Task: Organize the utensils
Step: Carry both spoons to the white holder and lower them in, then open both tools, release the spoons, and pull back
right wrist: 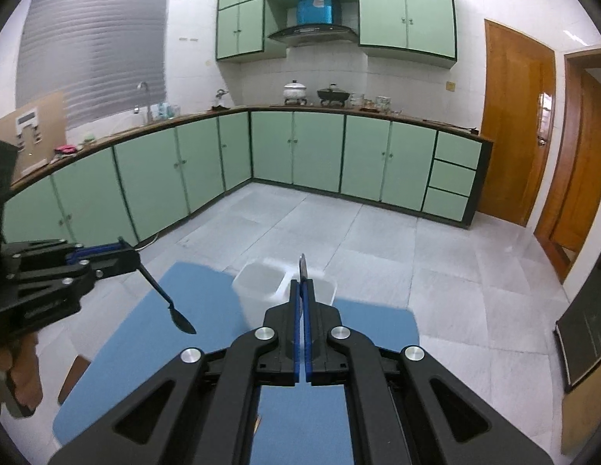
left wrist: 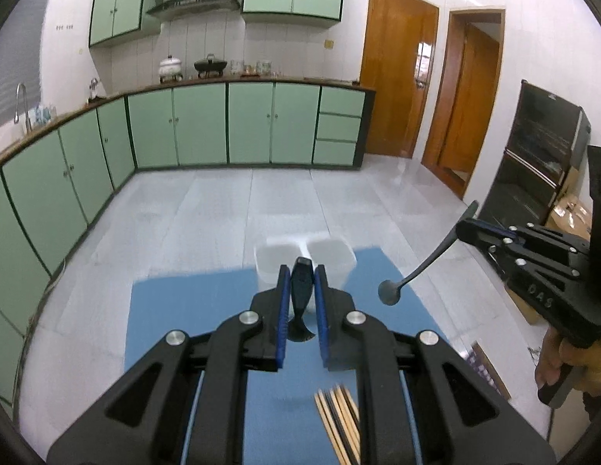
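My left gripper (left wrist: 302, 271) is shut on a black spoon (left wrist: 301, 290), gripped by the handle with the bowl hanging down; in the right wrist view the left gripper (right wrist: 130, 257) holds the spoon (right wrist: 172, 310) above the blue mat (right wrist: 145, 333). My right gripper (right wrist: 303, 285) is shut on a dark grey spoon (right wrist: 302, 265) by its handle; in the left wrist view the right gripper (left wrist: 465, 228) holds this spoon (left wrist: 420, 267) with the bowl low. A two-compartment translucent white container (left wrist: 331, 255) stands at the mat's far edge, just beyond both grippers. A bundle of chopsticks (left wrist: 339, 422) lies on the mat.
The blue mat (left wrist: 184, 310) lies on a pale table. Green kitchen cabinets (left wrist: 199, 124) line the far wall and left side. Wooden doors (left wrist: 397, 89) stand at the right. A black rack (left wrist: 540, 155) is at the far right.
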The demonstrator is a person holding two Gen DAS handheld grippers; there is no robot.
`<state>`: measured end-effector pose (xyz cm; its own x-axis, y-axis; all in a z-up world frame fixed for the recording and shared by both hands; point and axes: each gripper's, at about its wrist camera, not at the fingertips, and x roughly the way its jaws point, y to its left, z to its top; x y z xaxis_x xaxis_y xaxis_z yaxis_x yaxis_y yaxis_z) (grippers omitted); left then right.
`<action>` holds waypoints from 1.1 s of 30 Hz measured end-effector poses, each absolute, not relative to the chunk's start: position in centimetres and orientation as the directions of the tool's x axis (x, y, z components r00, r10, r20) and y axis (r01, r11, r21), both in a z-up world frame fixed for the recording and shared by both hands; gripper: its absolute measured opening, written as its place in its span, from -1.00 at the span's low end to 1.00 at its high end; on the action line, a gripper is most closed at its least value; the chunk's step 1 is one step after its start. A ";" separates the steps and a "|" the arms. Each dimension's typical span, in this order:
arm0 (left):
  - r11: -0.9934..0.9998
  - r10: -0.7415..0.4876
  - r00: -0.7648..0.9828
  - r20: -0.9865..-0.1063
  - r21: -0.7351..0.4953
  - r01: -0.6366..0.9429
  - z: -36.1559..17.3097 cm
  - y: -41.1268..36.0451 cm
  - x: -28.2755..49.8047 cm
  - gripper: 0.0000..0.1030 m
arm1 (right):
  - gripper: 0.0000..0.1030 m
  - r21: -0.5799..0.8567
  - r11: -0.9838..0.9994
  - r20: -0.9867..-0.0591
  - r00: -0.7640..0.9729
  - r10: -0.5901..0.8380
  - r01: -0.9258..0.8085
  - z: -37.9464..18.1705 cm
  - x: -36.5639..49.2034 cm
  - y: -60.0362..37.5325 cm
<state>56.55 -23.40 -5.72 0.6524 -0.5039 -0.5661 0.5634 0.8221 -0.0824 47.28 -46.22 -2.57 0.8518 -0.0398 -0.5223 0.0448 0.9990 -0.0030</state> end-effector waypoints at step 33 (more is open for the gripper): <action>0.858 -0.450 0.687 -0.570 -0.062 0.510 -11.4 -25.1 63.7 -0.07 | -0.32 0.008 0.997 -0.544 0.837 -0.065 0.082 -9.2 52.7 -49.5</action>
<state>63.70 -25.12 -11.44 0.6875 -0.4503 -0.5698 0.5103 0.8578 -0.0622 52.74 -49.51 -9.17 0.8366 -0.0645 -0.5439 0.0821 0.9966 0.0081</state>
